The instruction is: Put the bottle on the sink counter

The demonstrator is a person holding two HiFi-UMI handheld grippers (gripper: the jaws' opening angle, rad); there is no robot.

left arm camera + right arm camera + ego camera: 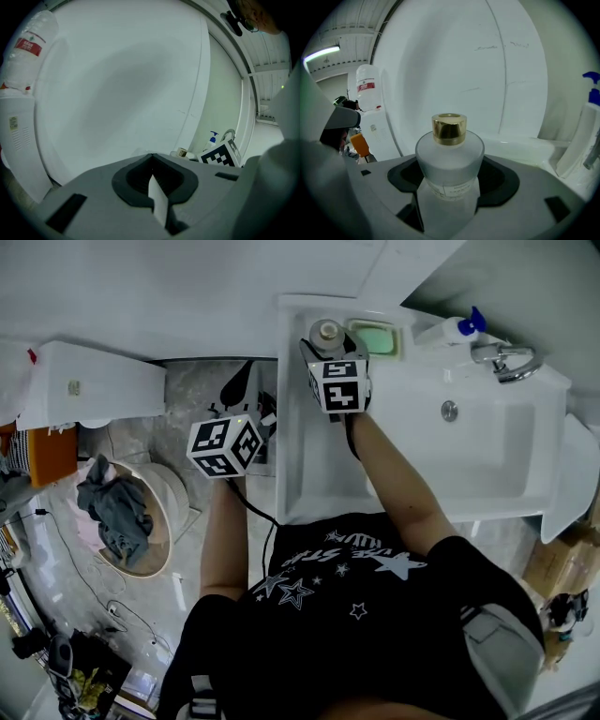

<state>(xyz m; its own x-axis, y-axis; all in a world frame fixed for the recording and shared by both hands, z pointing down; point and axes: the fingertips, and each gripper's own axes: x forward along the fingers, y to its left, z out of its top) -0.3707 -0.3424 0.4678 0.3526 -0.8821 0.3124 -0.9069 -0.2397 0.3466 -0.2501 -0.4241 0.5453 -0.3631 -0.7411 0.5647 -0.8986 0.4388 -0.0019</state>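
Your right gripper [329,341] pinches the bottle [449,159] at the worktop's [292,427] far-left corner. Lower it upright, then spread the fingers. The left gripper's [156,199] fingers are pressed together.

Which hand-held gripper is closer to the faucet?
Right. The right hand-held gripper holds the bottle at the sink counter, left of the faucet; the left hand-held gripper is farther left, beyond its edge.
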